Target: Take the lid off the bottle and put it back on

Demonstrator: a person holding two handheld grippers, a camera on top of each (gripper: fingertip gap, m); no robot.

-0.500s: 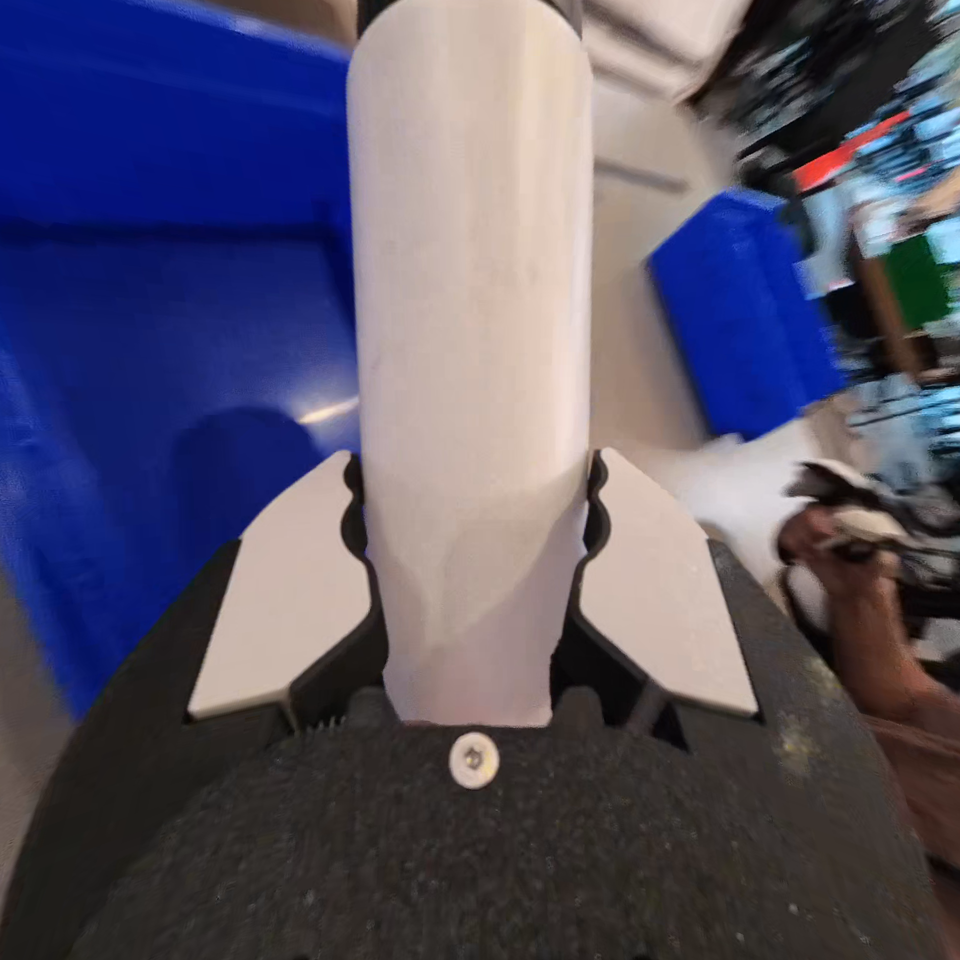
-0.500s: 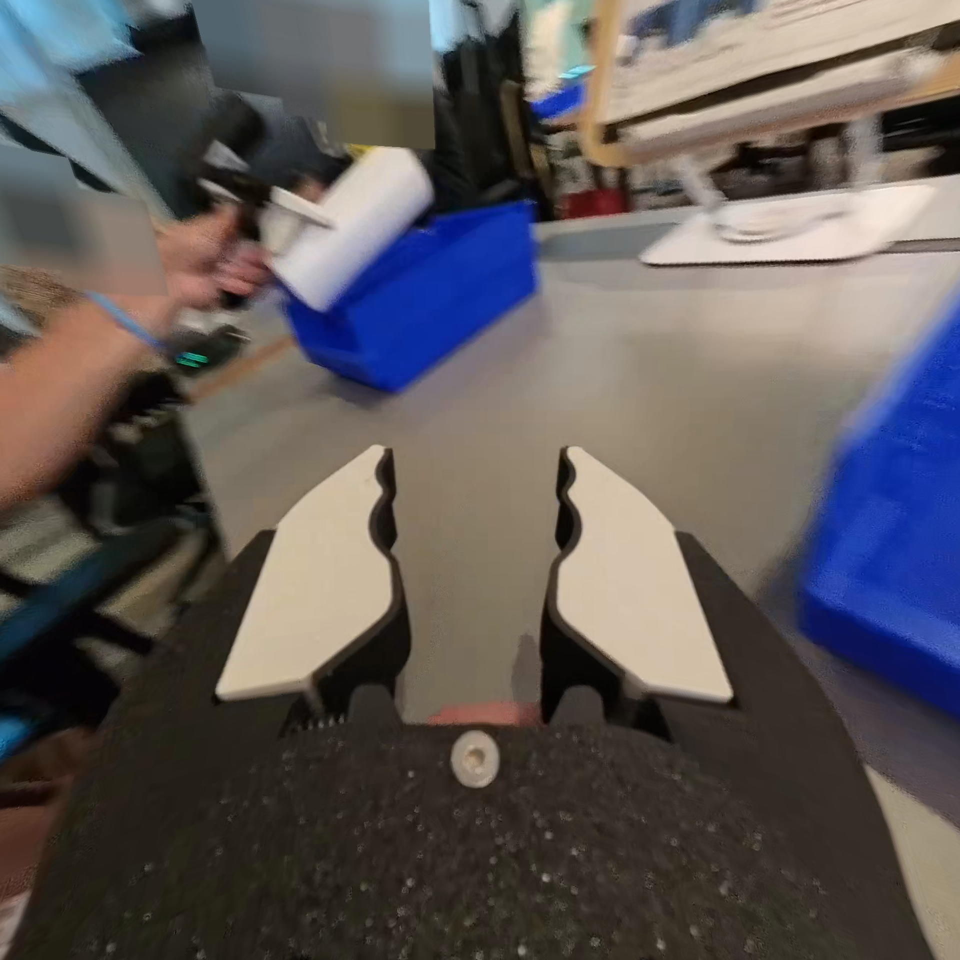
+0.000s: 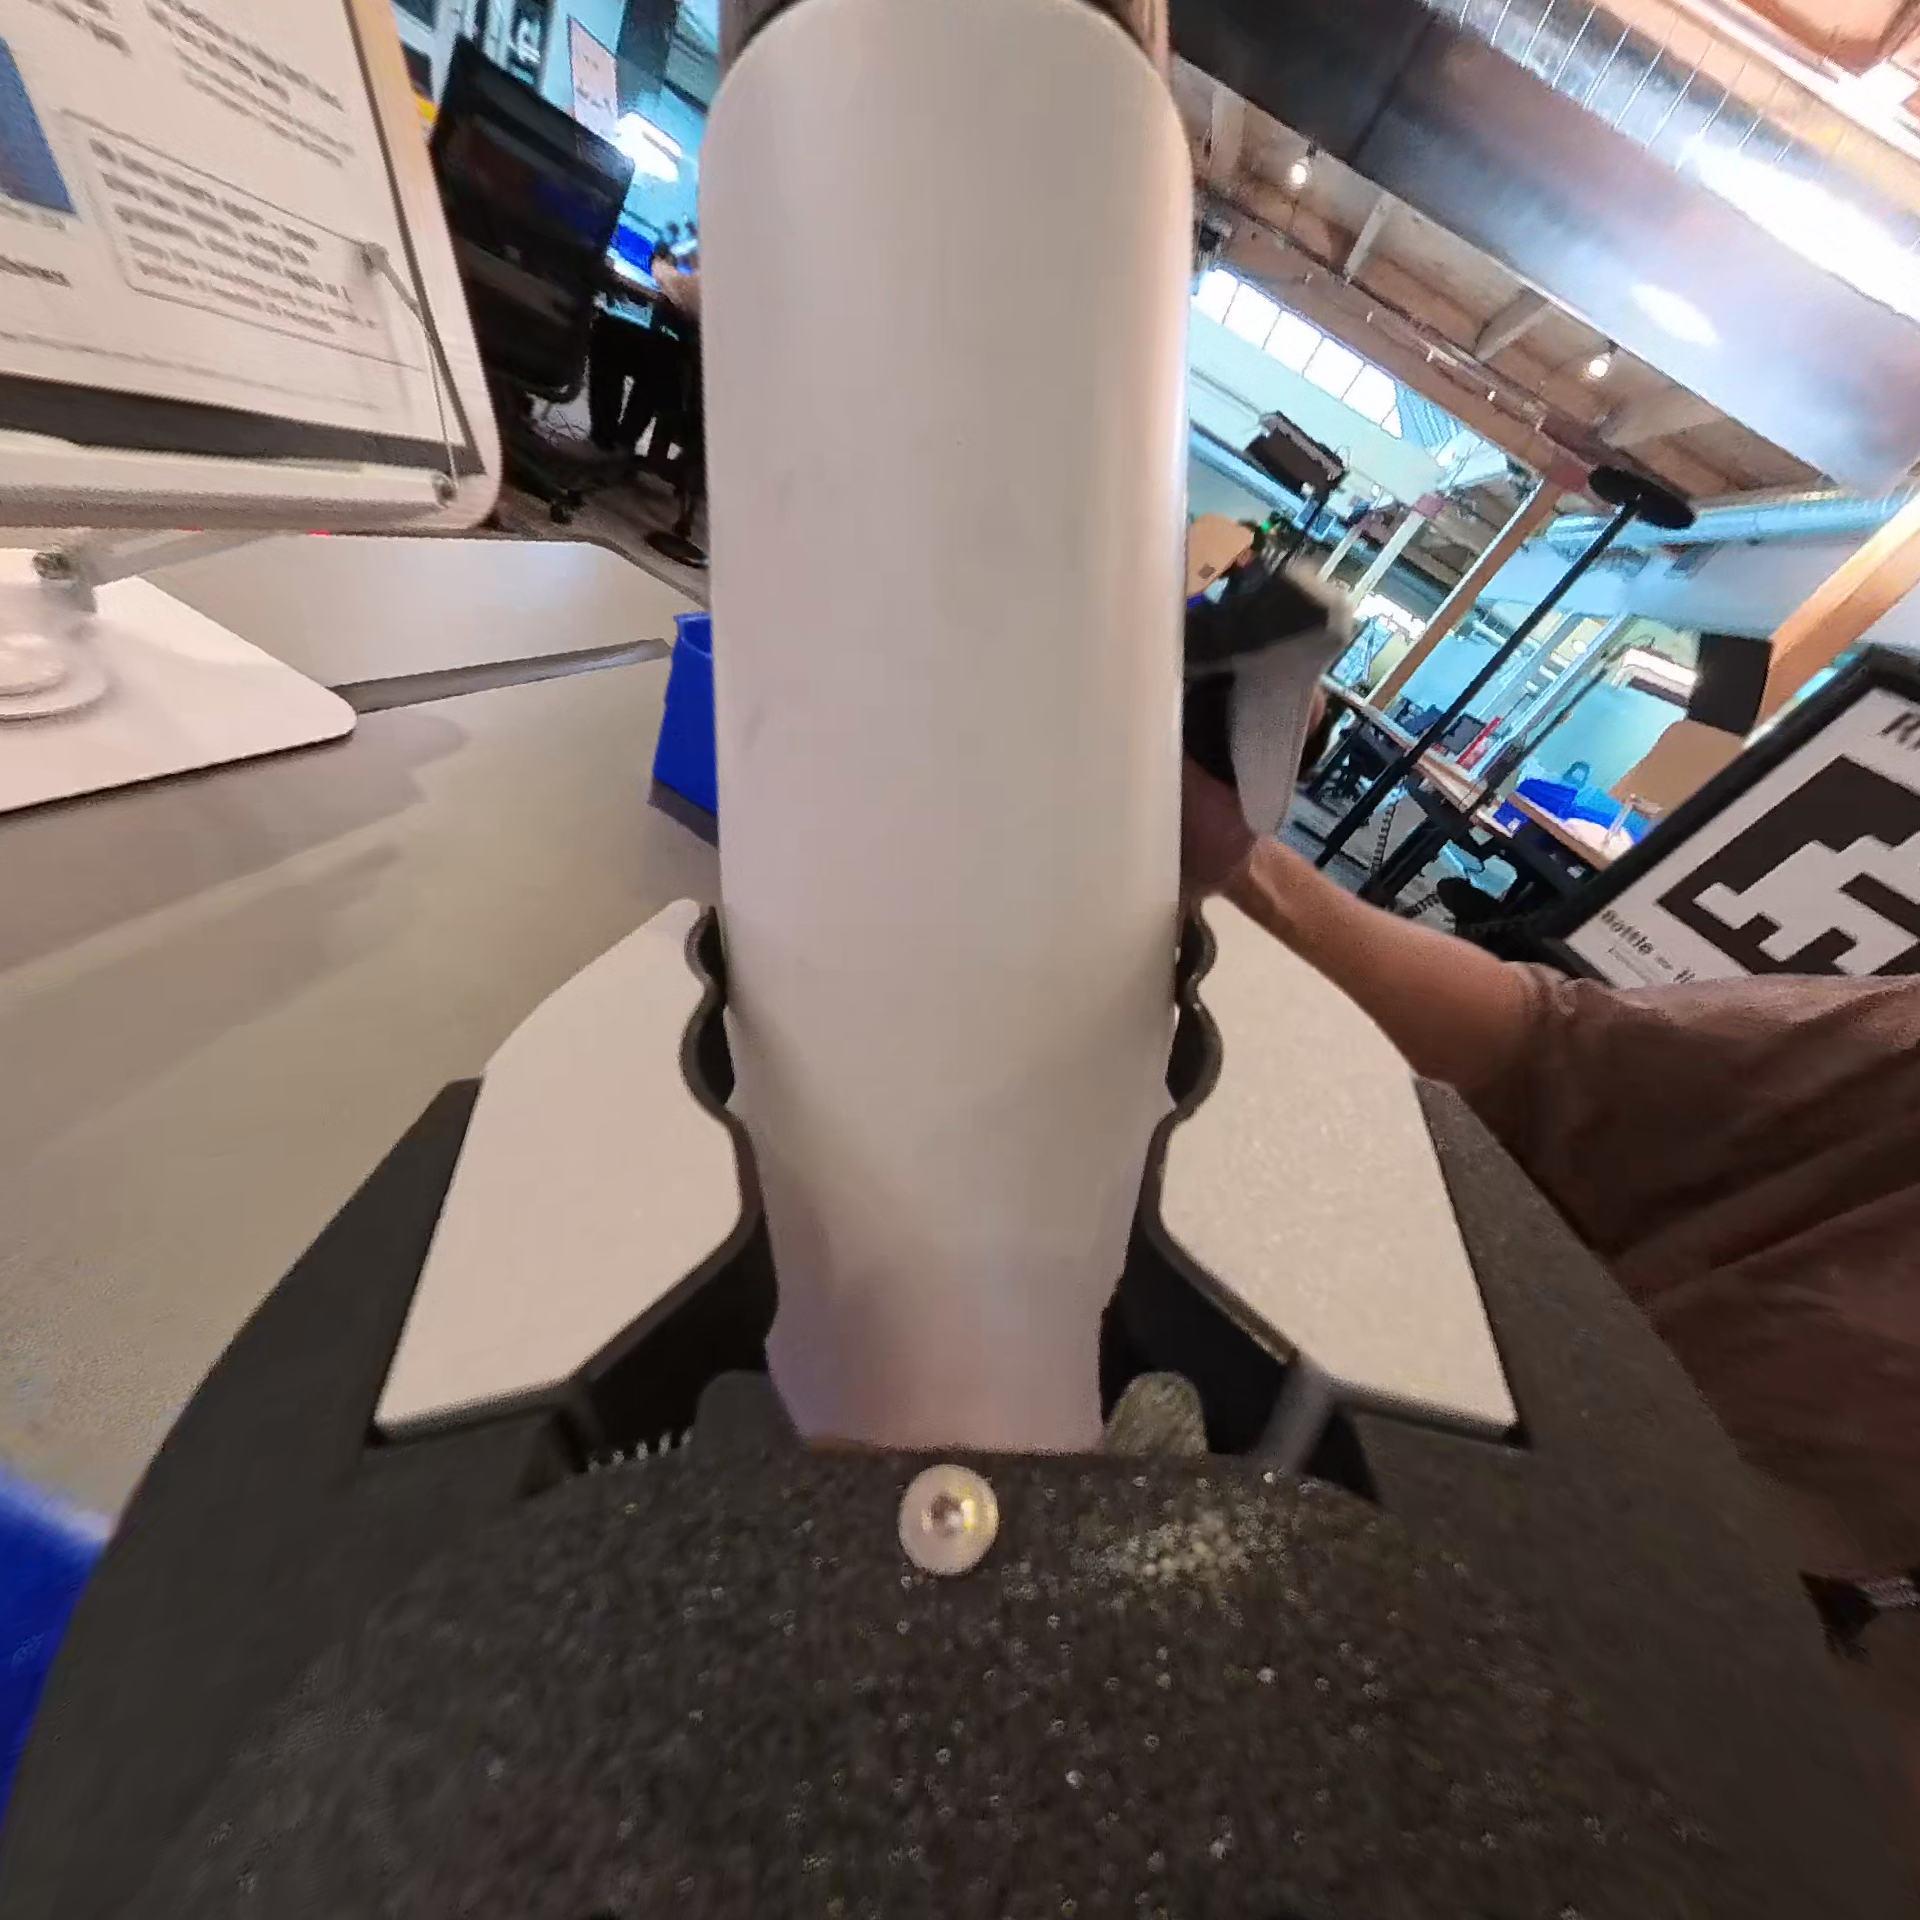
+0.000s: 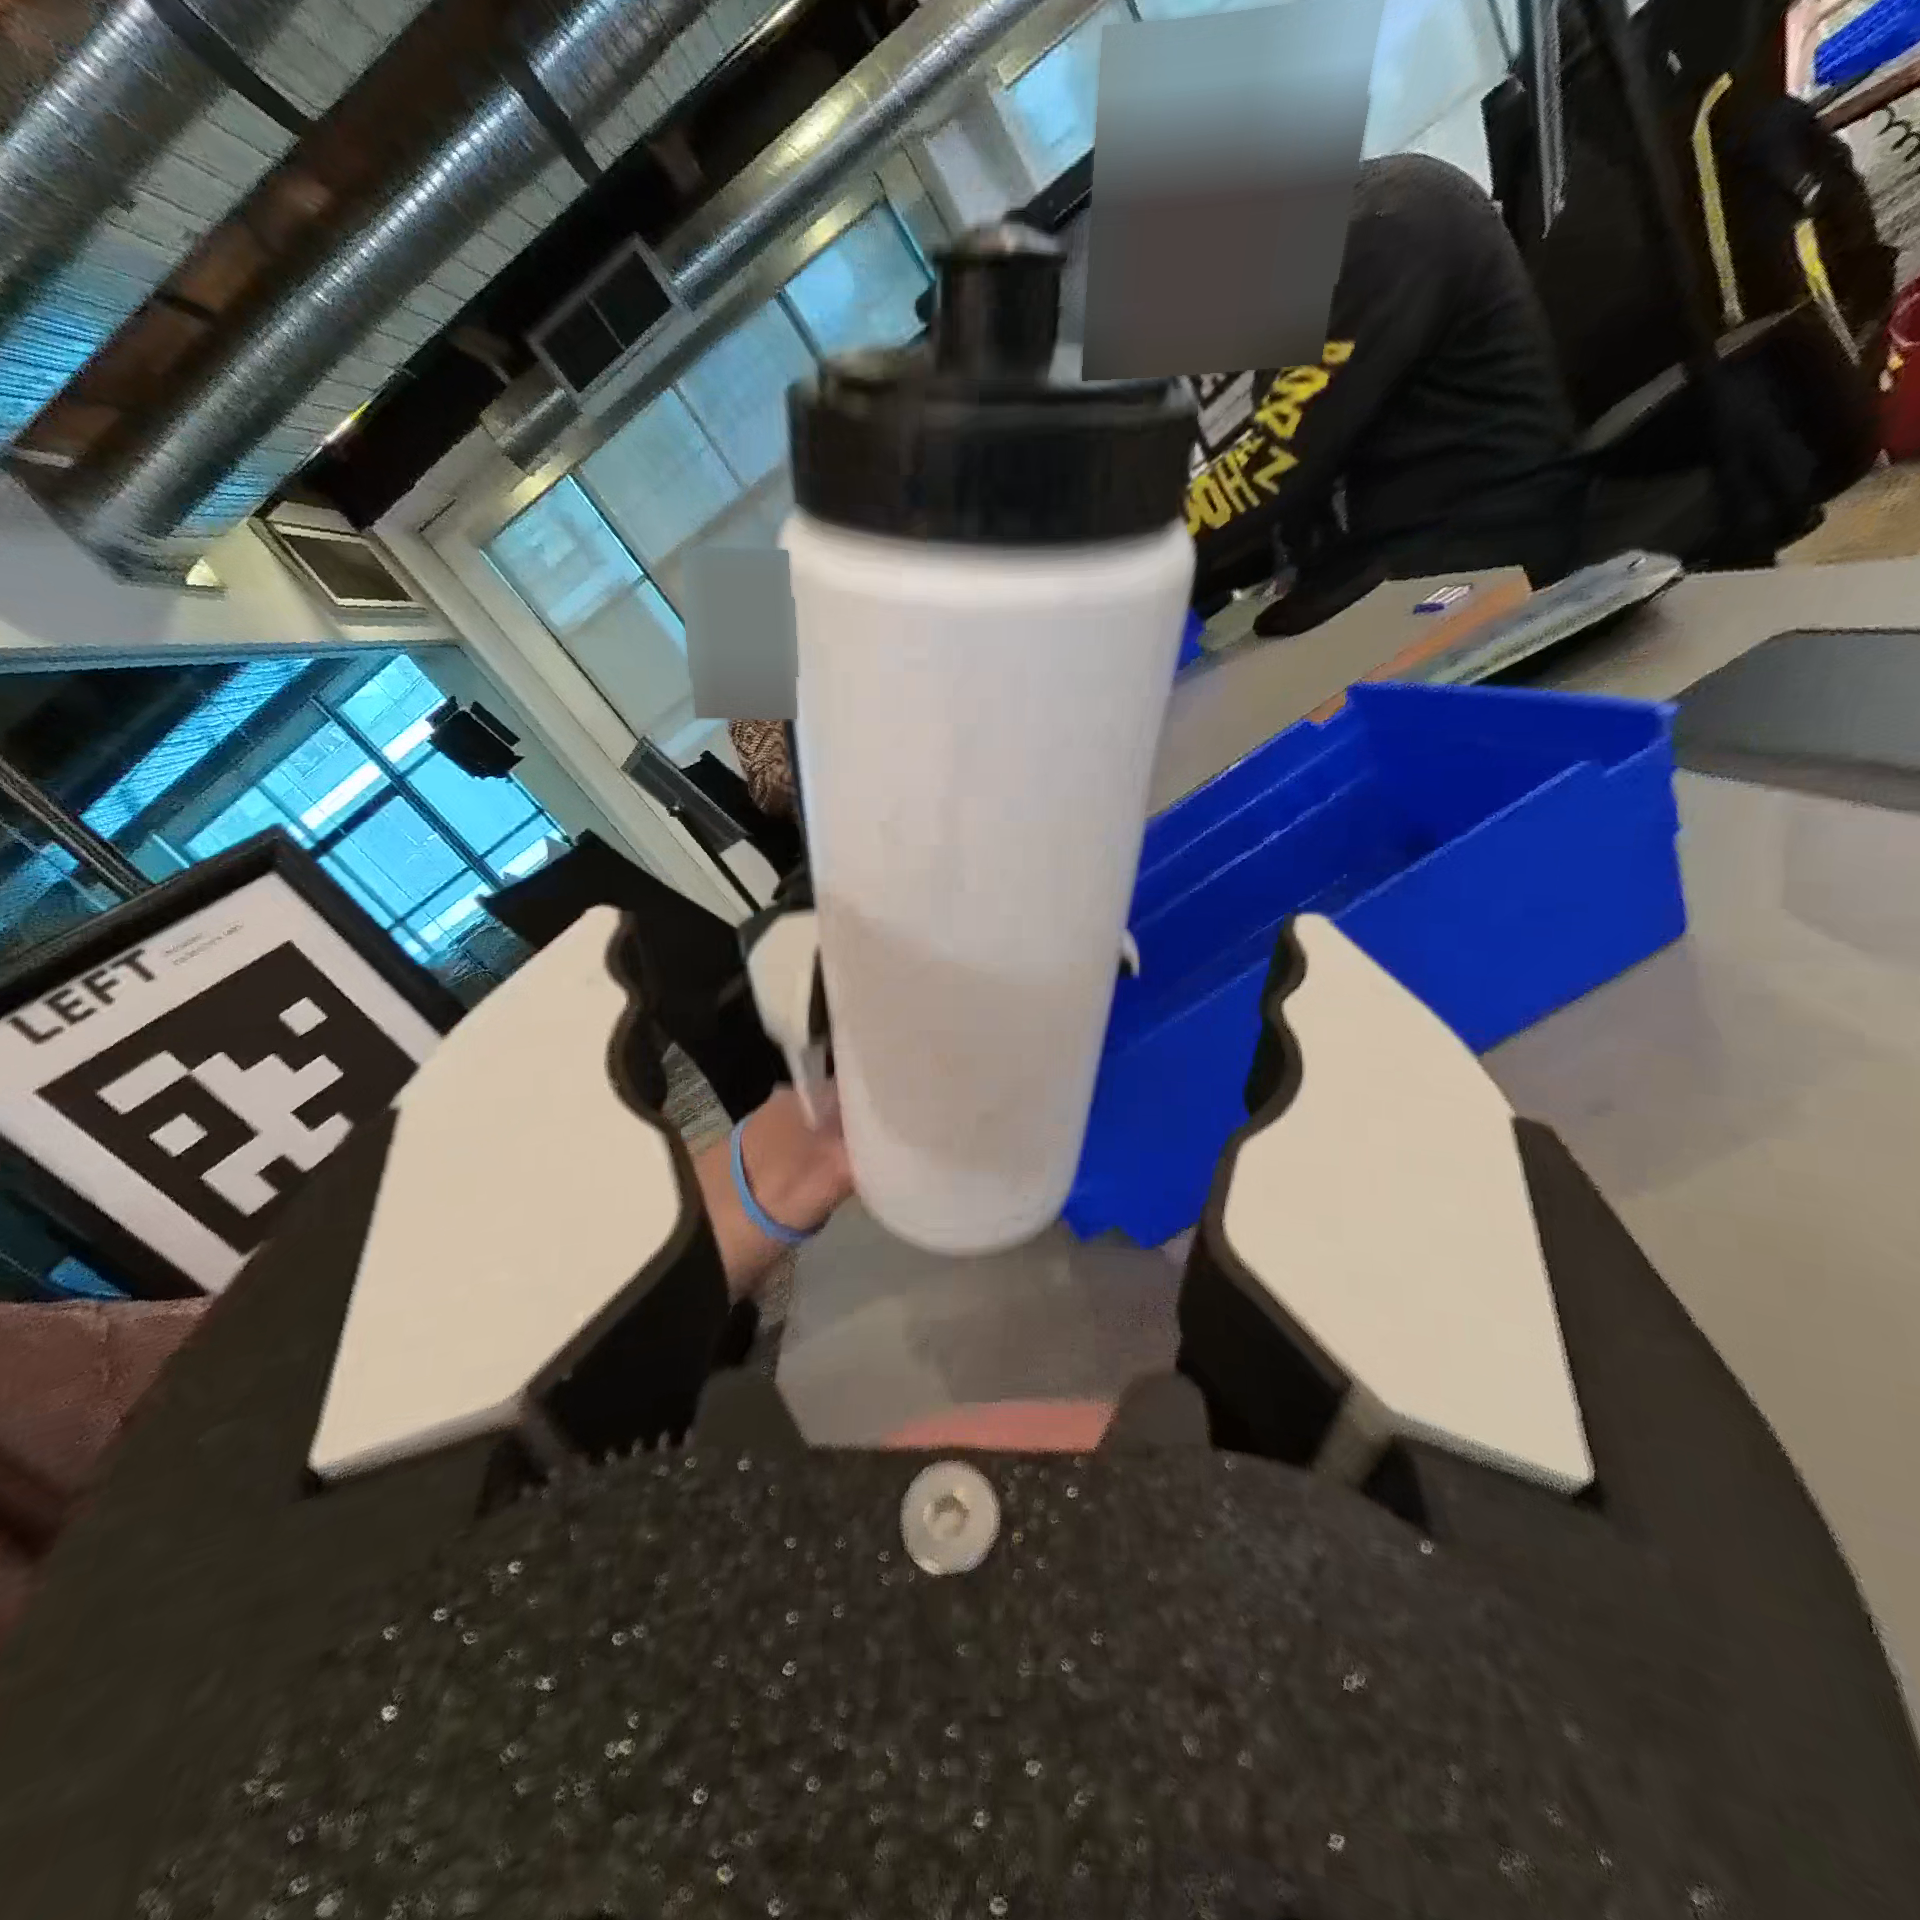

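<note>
My left gripper (image 3: 951, 925) is shut on the lower body of a white bottle (image 3: 945, 520), with both pads pressed on its sides. In the right wrist view the bottle (image 4: 987, 831) stands upright above the grey table with its black lid (image 4: 987, 436) screwed on top. One left finger (image 4: 784, 987) shows at the bottle's side. My right gripper (image 4: 956, 935) is open wide and empty. It faces the bottle's lower half from close by, and its pads do not touch it. It also shows in the left wrist view (image 3: 1257, 707), just right of the bottle.
A blue bin (image 4: 1455, 862) lies on the grey table (image 3: 260, 935) behind the bottle. A white stand with a board (image 3: 208, 260) is at the far left. A framed black-and-white marker (image 4: 197, 1070) stands beside the table. A person in black (image 4: 1455, 416) sits beyond.
My left gripper has swung the bottle up from over the blue bin to upright. My right gripper has opened wider and come close to the bottle.
</note>
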